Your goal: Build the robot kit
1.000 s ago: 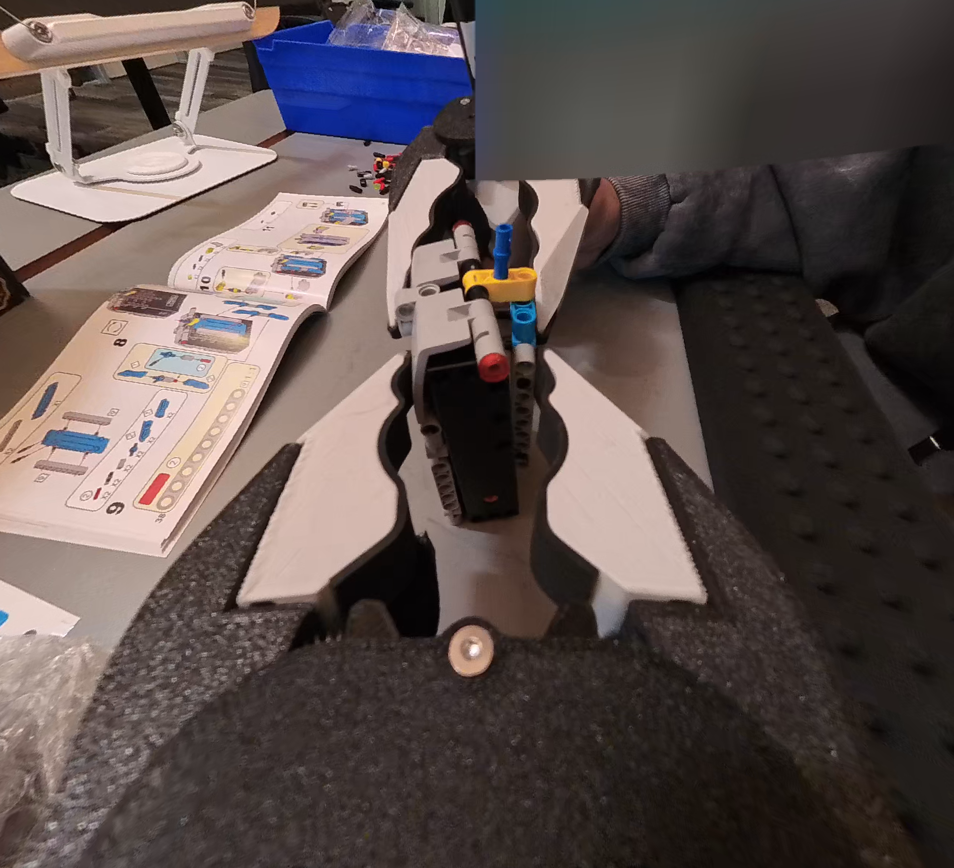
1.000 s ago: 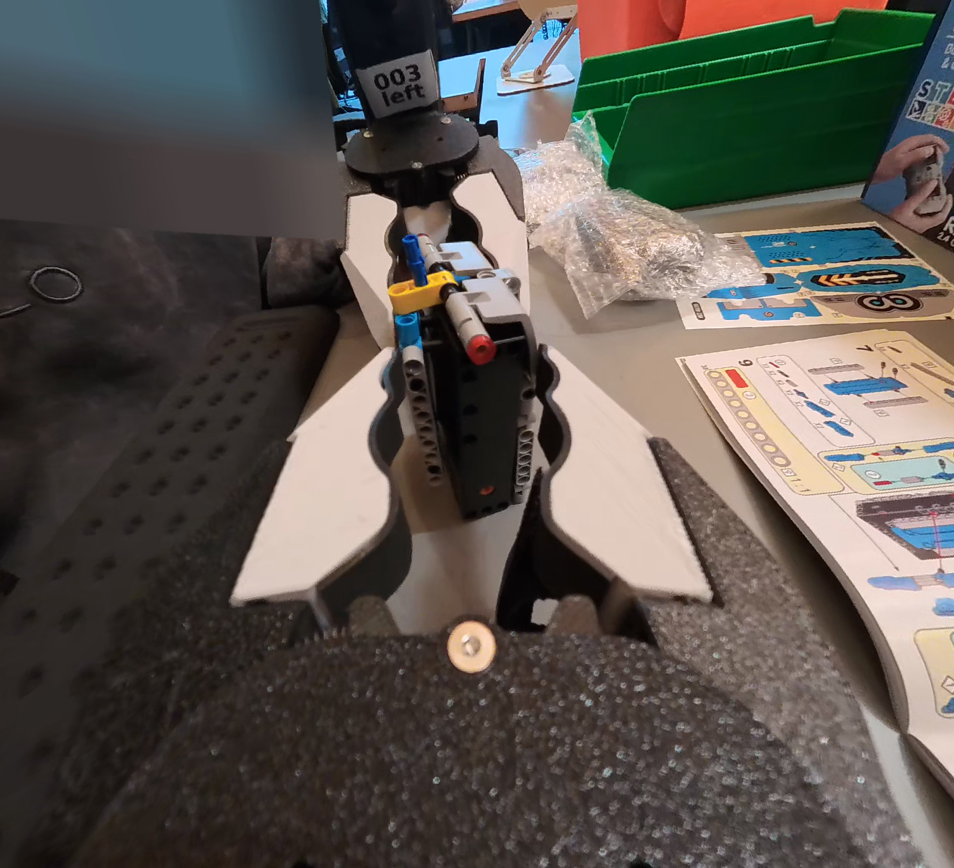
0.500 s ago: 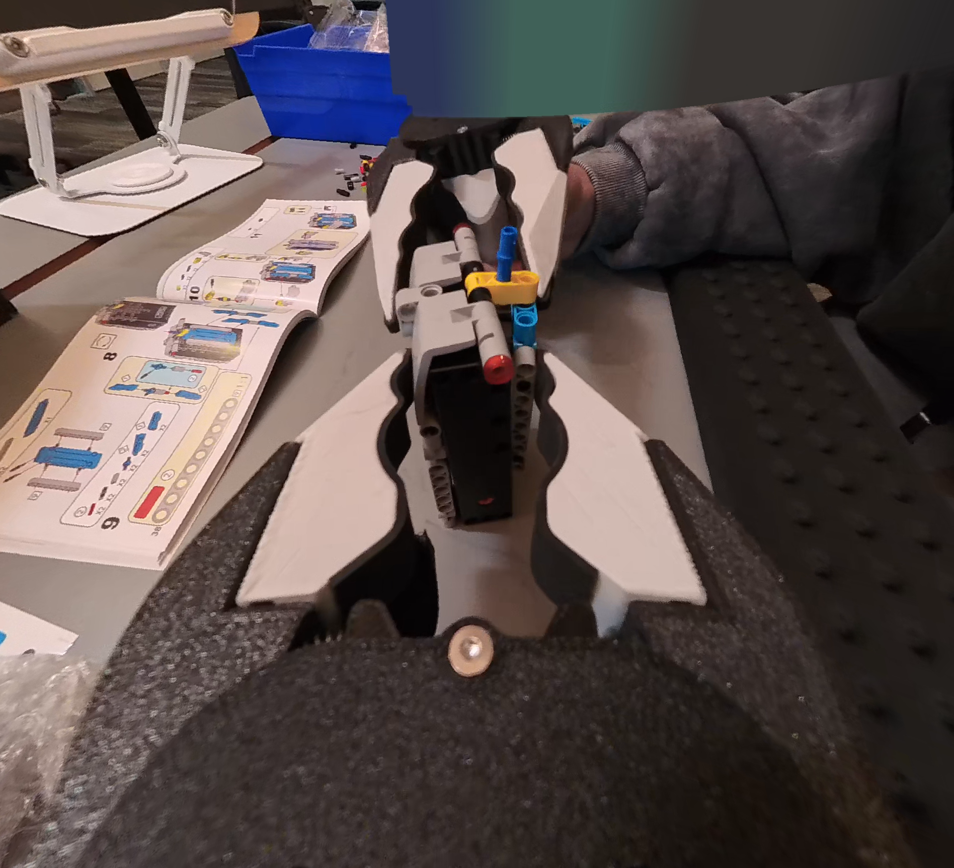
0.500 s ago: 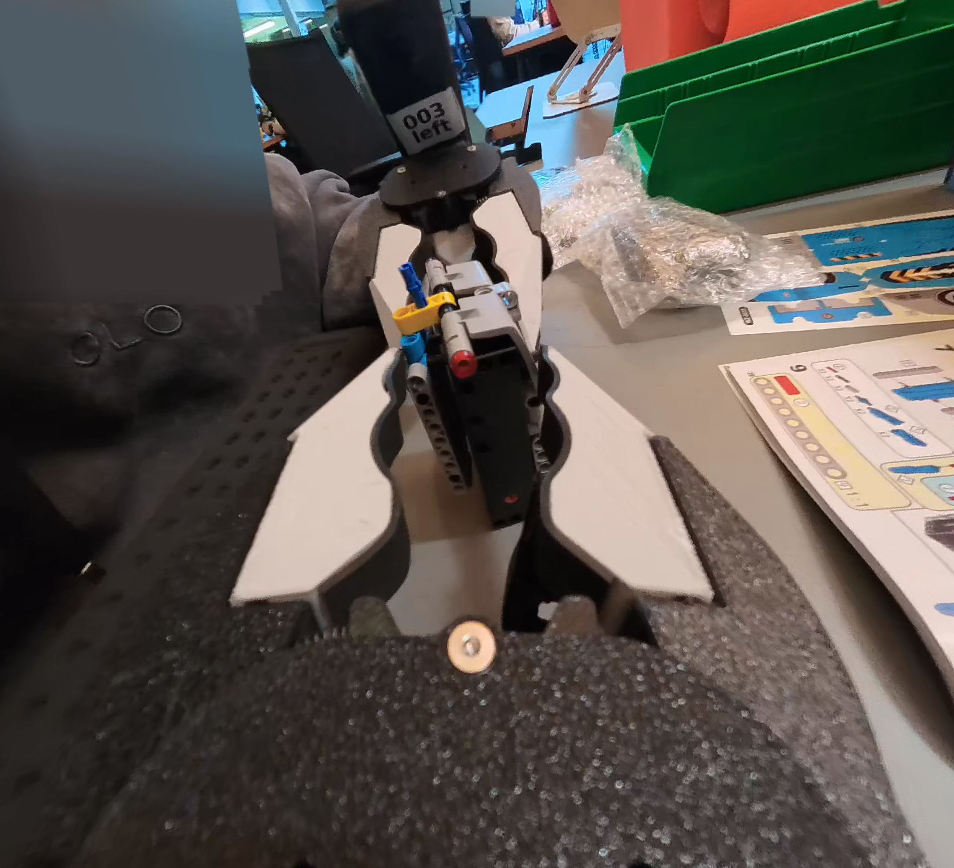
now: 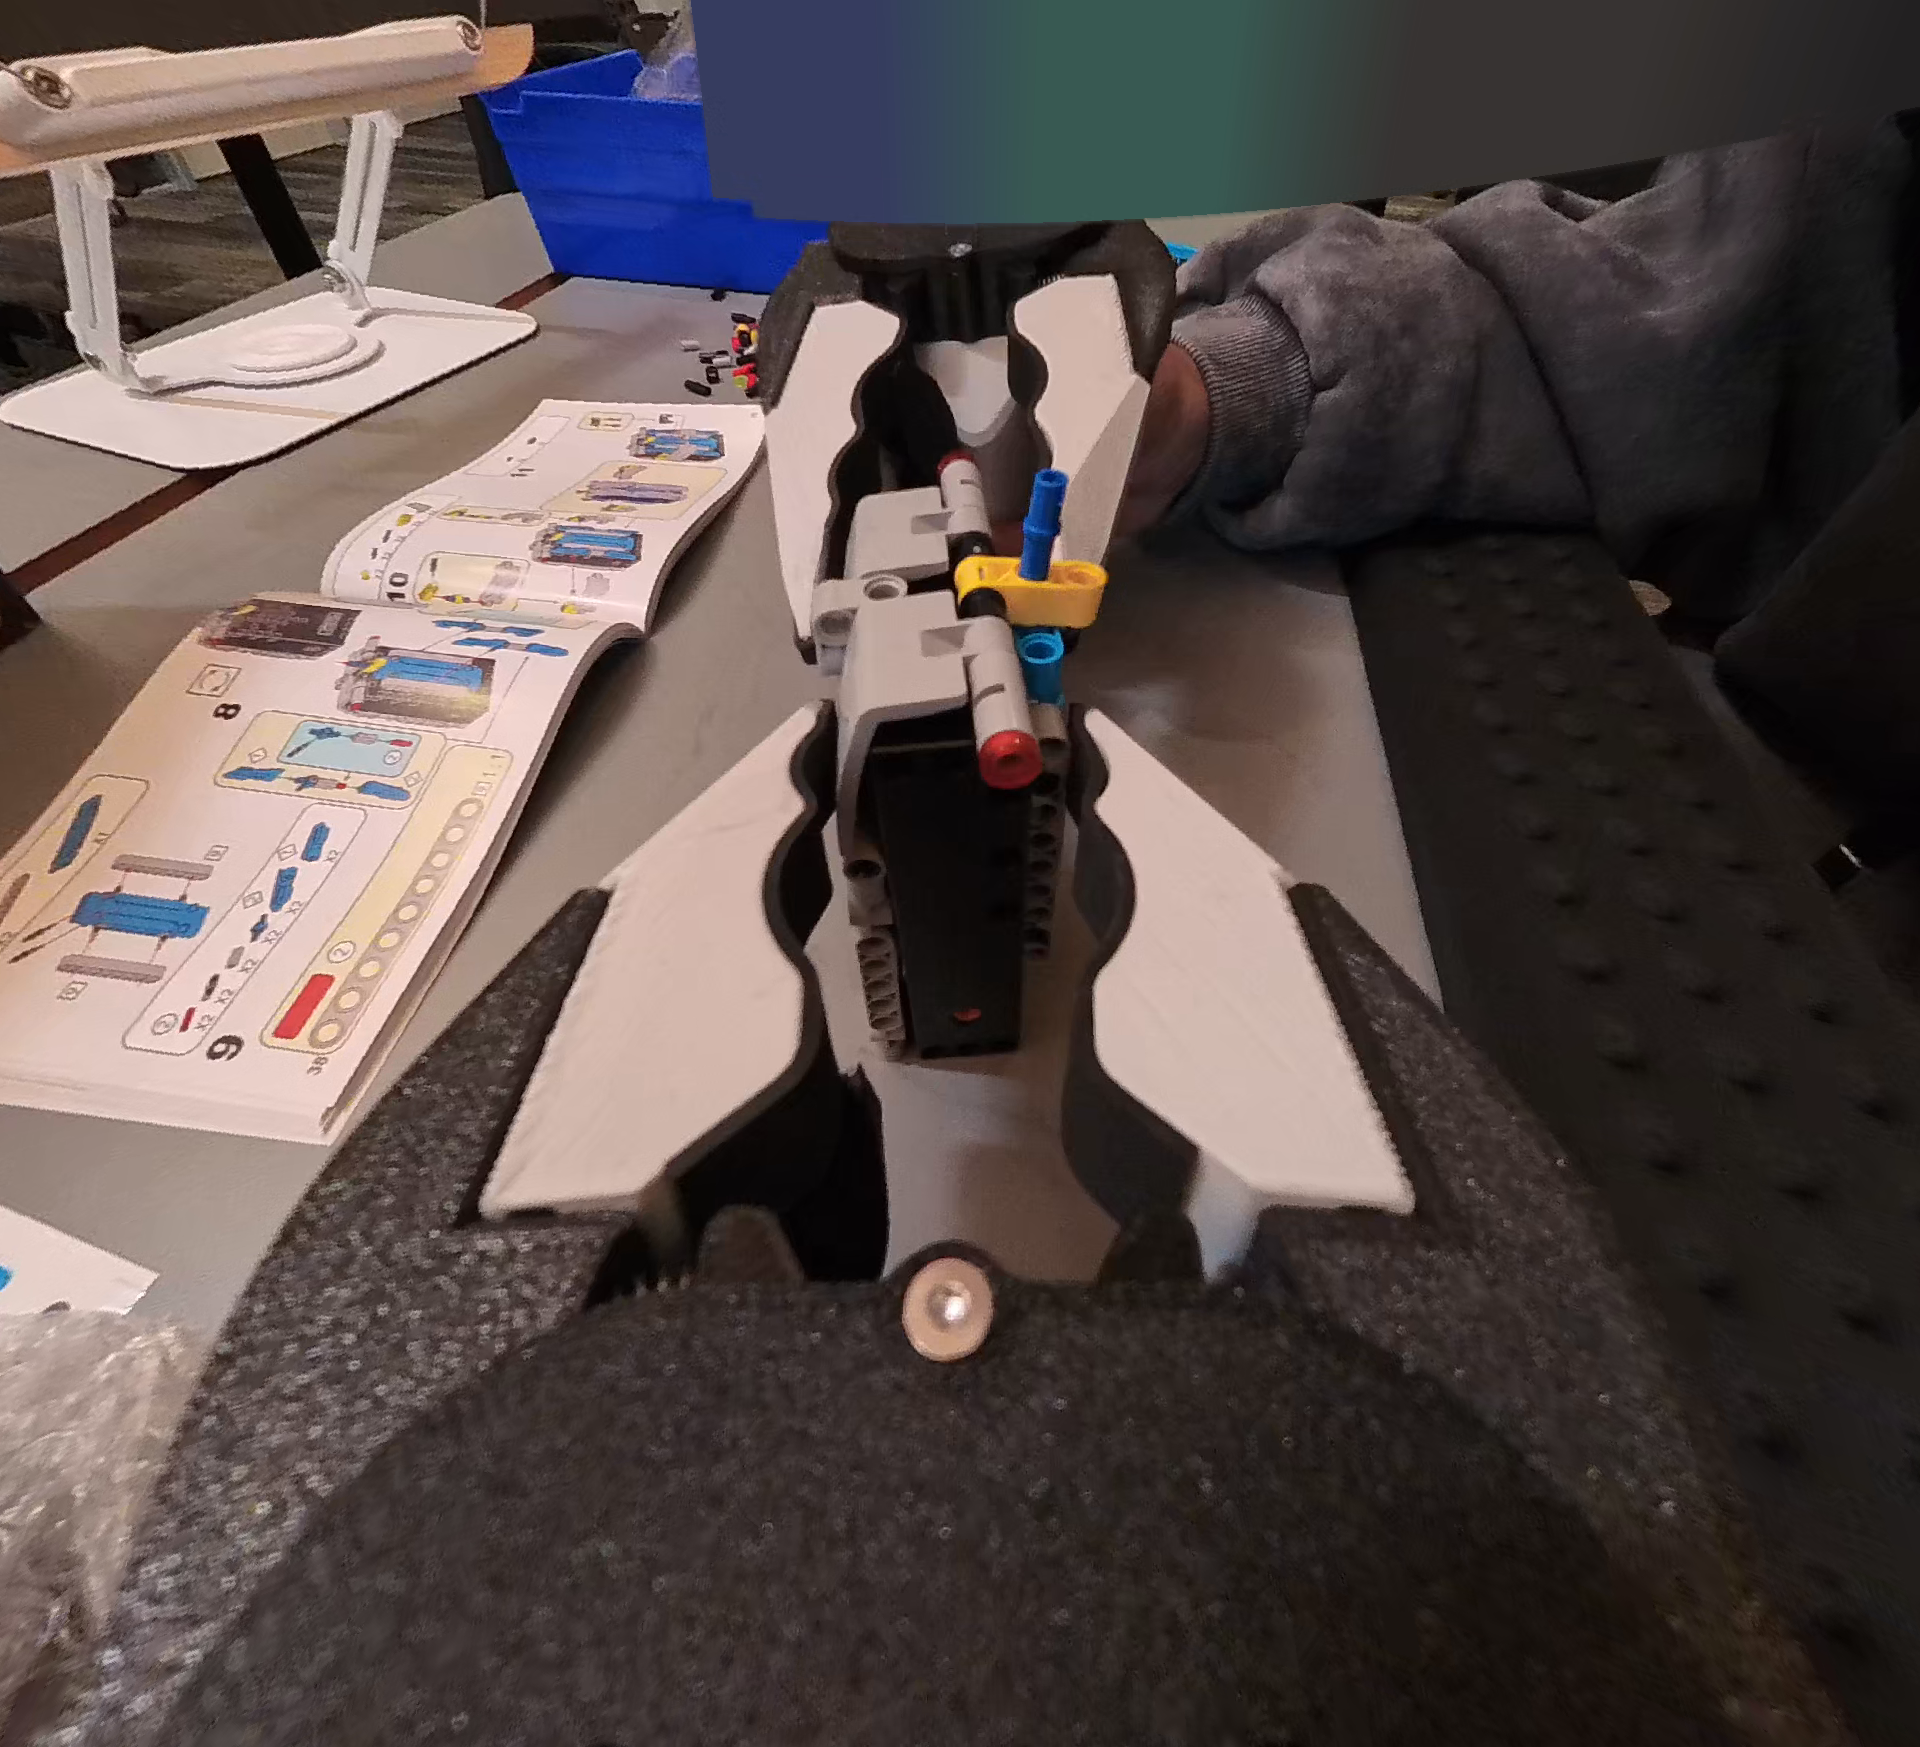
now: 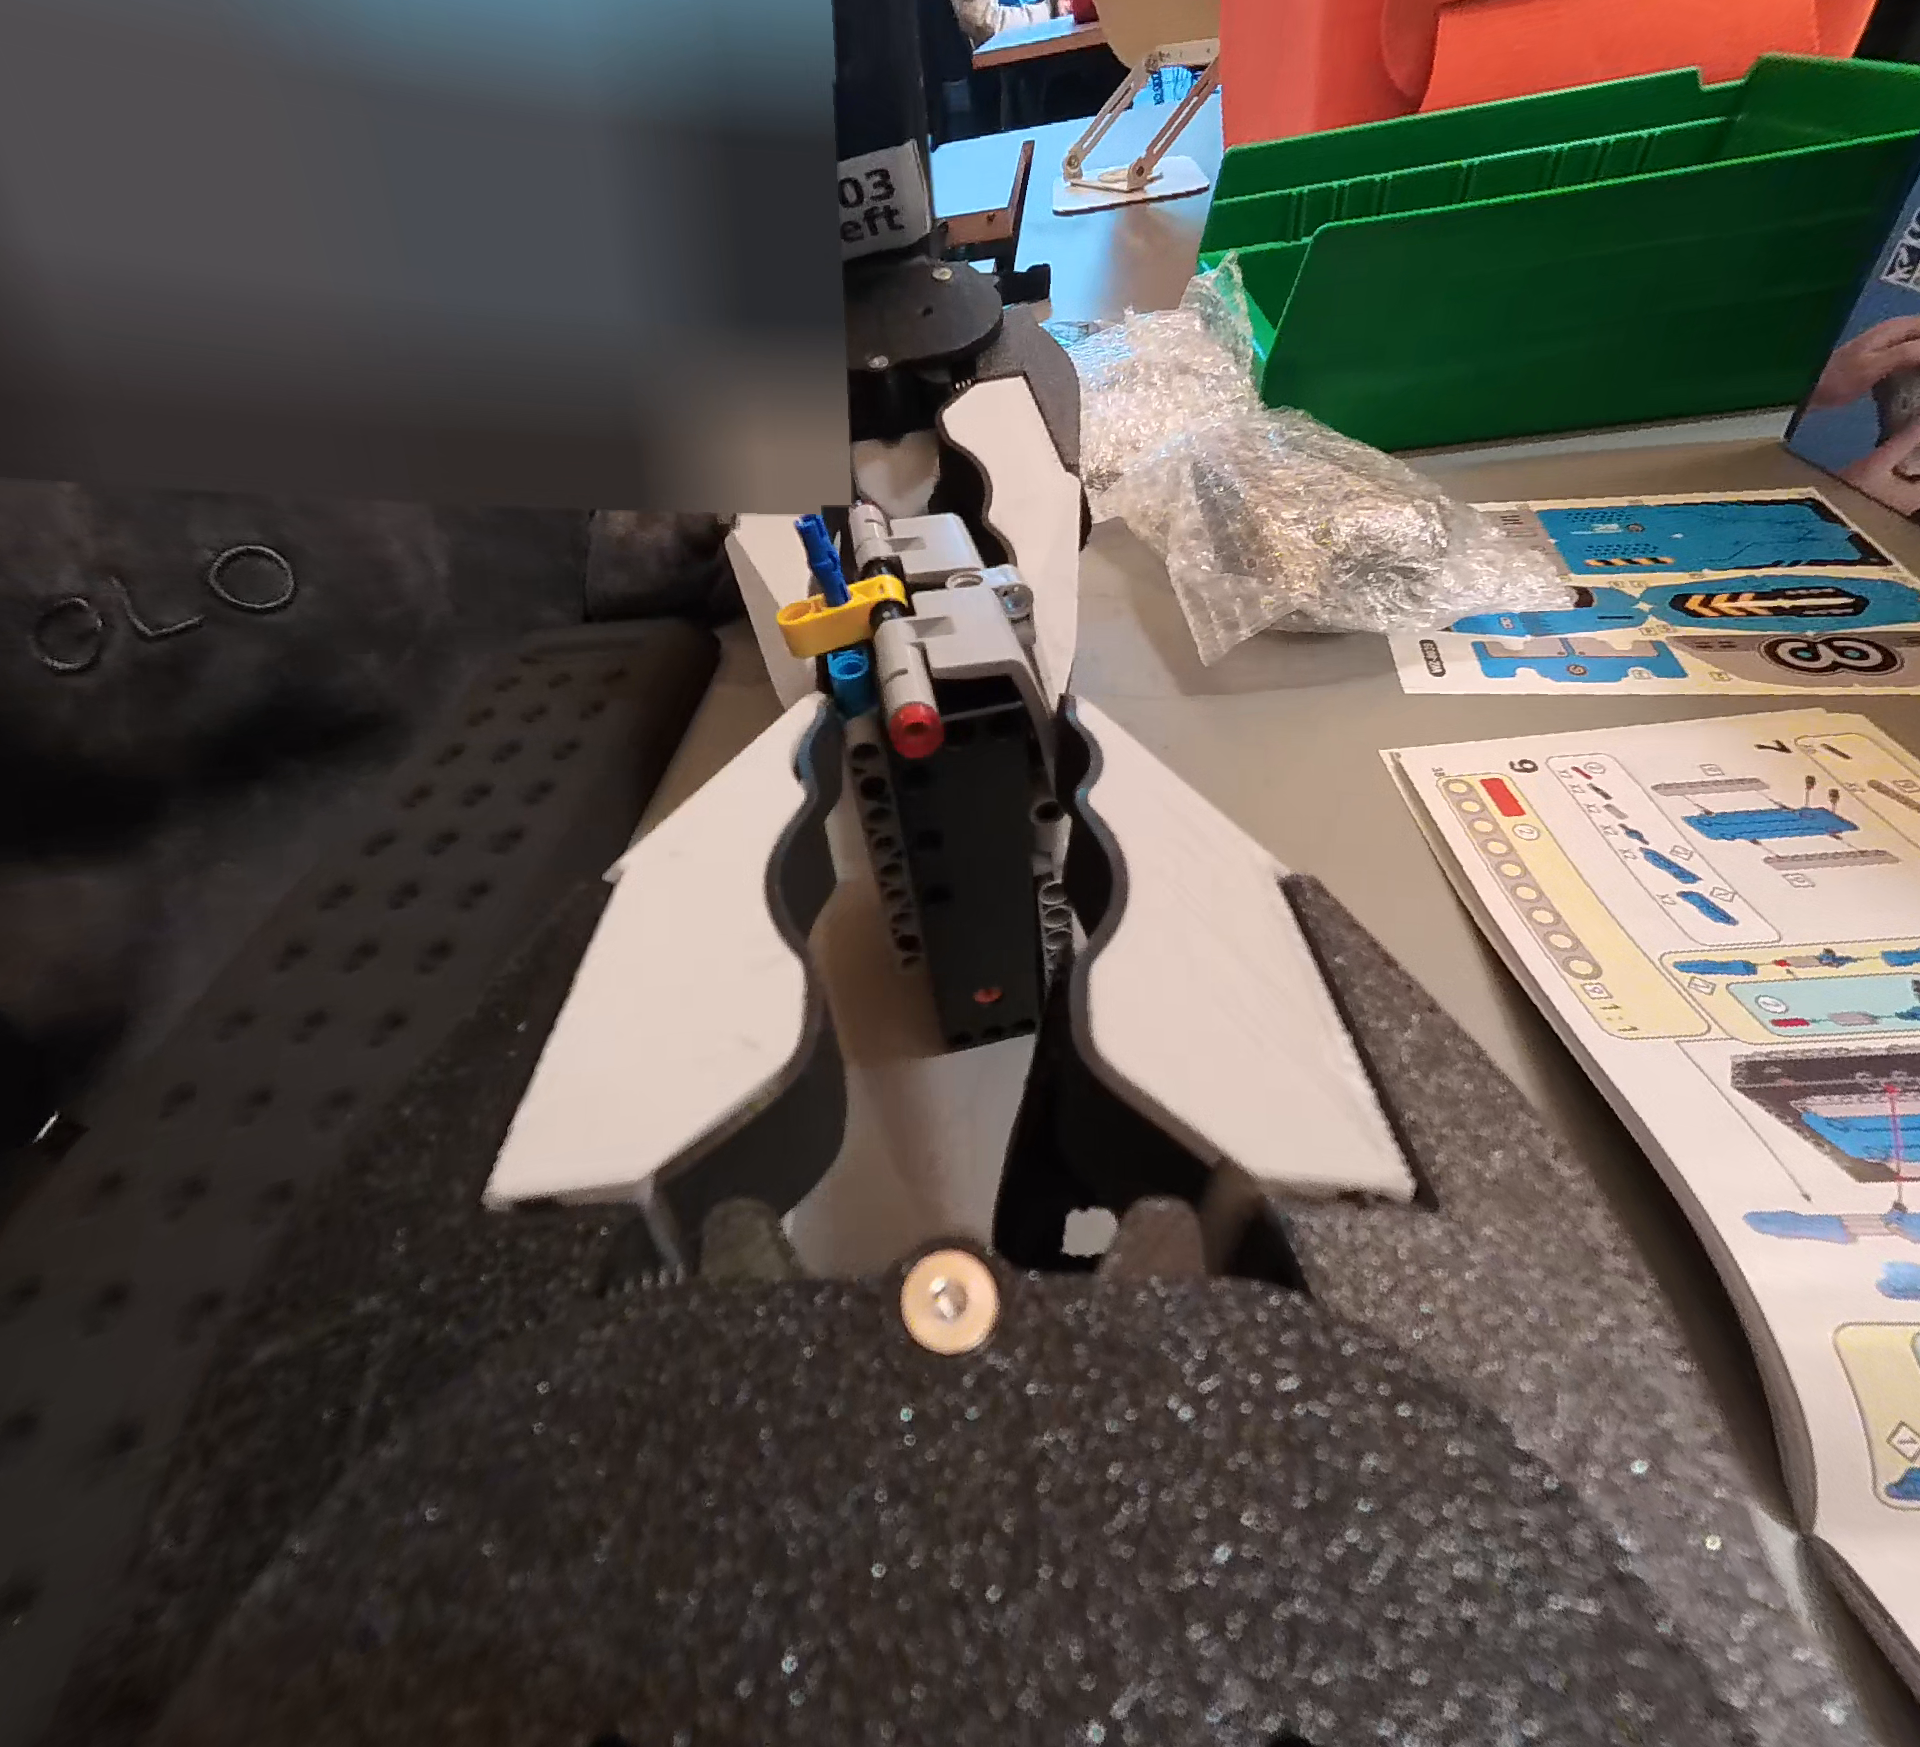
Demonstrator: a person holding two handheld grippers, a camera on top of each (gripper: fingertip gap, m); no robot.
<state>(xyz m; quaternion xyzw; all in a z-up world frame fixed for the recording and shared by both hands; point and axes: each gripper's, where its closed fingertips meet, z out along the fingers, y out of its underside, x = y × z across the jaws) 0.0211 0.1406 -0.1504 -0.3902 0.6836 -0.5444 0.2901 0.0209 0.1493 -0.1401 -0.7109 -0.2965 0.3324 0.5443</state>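
Note:
A small brick assembly has a black block, grey beams on top, a red-tipped axle, a yellow connector and blue pins. My left gripper is shut on its near end. My right gripper faces it from the far side and clamps the grey end, with a hand in a grey sleeve behind it. In the right wrist view my right gripper grips the same assembly, and the left gripper closes on it from opposite. The assembly hangs just above the grey table.
An open instruction booklet lies to the left, also in the right wrist view. Behind are a blue bin, a white stand, loose small parts, a green bin, a bubble-wrap bag and a sticker sheet. A black perforated mat lies alongside. The grippers are tip to tip, or close to it.
Both grippers keep their hold on the assembly. The right gripper has tilted and swung, so its view has turned back towards the table. The far gripper looks nearer in the left wrist view.

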